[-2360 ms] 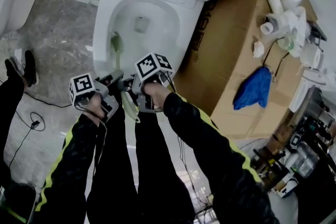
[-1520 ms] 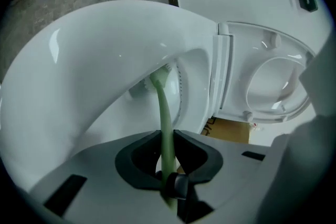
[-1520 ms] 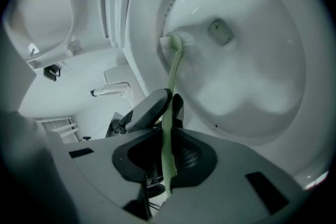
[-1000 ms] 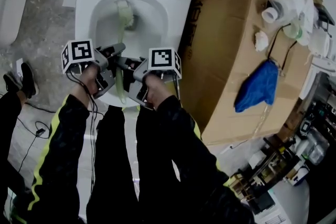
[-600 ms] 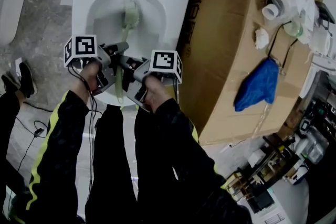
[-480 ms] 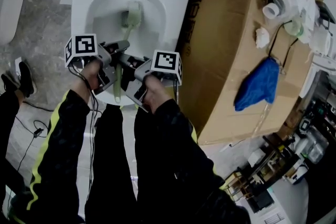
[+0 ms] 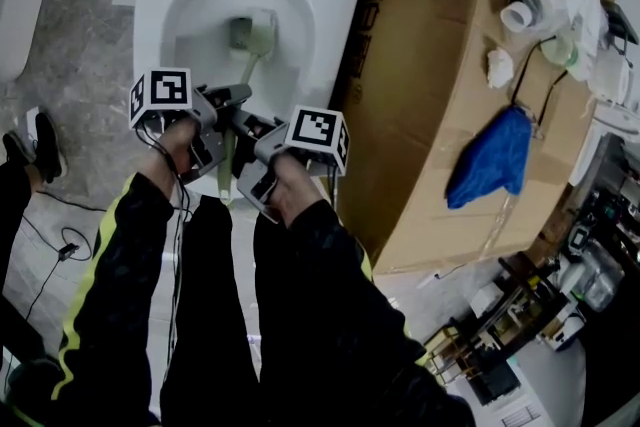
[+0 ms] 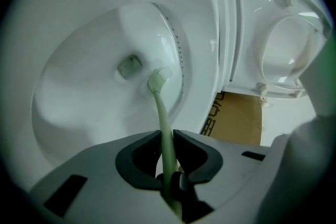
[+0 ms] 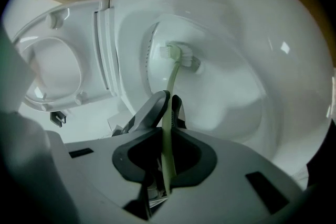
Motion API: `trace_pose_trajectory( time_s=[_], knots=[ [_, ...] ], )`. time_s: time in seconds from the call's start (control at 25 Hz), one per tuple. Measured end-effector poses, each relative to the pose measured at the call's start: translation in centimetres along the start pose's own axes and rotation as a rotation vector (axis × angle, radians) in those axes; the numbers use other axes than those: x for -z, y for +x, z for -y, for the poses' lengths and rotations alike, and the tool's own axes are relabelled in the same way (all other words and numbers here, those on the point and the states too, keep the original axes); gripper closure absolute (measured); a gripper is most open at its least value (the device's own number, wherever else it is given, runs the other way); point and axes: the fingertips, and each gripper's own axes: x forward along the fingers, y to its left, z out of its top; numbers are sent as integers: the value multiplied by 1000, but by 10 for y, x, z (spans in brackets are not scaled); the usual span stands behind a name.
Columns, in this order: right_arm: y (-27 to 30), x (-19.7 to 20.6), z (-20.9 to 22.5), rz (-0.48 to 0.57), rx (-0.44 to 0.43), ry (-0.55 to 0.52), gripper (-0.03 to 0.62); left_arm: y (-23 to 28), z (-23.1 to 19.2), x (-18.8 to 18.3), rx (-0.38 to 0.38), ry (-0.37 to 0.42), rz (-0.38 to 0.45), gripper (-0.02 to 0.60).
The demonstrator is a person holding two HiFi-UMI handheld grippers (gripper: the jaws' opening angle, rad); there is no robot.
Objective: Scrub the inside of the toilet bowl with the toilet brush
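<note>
You are holding the toilet brush (image 7: 243, 80) with both tools. It is pale green, with a long thin handle and a small head of short bristles.

Your left hand-held gripper (image 8: 167, 139) is squeezed tight on the handle. Your right hand-held gripper (image 9: 167, 144) is squeezed tight on the same handle too, a bit farther back. The right gripper view shows the left one's jaws on the handle just ahead.

The handle runs from your hands, over the front rim and down into the toilet bowl (image 7: 195, 15). The brush head (image 8: 158, 78) rests on the white inside wall. It sits just beside the dark drain hole (image 8: 129, 65), on its right side as you look down.

The bowl wall rises close by the head on that right side. To the left of the hole and toward you, there is more open white bowl. The lid (image 8: 286, 55) stands up at the back of the toilet.

A big cardboard box (image 7: 430, 115) stands right against the toilet on your right. A blue cloth (image 7: 488, 160) lies on top of it, well away from your hands. On your left is gray floor (image 7: 85, 85), with a thin black cable (image 7: 55, 245) lying near your leg.
</note>
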Motion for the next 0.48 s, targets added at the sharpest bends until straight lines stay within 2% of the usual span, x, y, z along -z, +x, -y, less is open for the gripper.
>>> trace_pose_trajectory(
  time_s=[0.48],
  knots=[
    [-12,22,17,43,-6,116,537,-5,-12,29,-62,2,-106,506]
  ],
)
